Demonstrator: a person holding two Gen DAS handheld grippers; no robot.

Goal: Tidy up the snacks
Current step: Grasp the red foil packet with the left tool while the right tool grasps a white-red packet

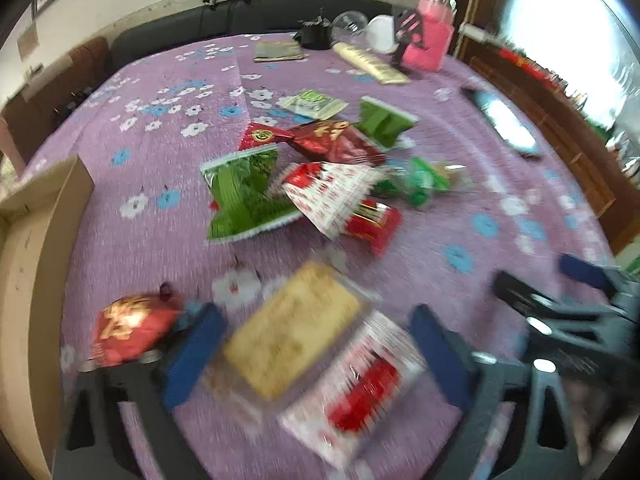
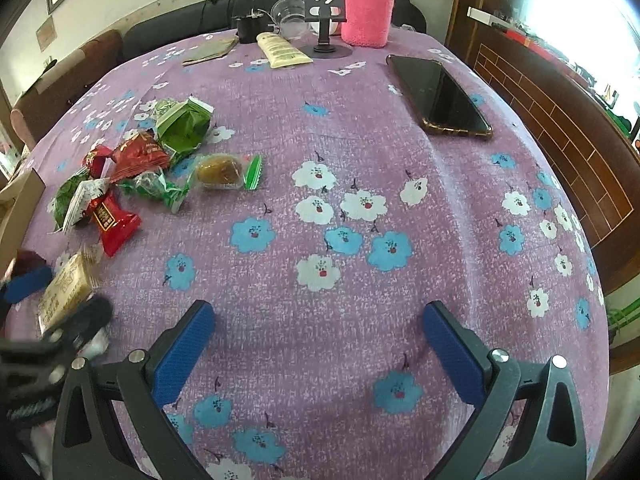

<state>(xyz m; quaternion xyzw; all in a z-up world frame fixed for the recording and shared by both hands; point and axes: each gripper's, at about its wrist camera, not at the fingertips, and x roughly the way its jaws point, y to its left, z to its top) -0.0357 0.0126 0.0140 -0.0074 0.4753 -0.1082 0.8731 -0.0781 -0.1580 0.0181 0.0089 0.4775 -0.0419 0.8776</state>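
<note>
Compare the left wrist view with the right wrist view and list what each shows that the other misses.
Only the left wrist view shows the cardboard box at the table's left edge, a round red snack packet beside it, and a red-and-white packet between the open fingers of the left hand-held gripper.

Only the right wrist view shows the right hand-held gripper open over bare flowered cloth, and a clear-wrapped brown pastry.

Both show the snack pile, the yellow biscuit pack, the phone and the pink bottle.
</note>
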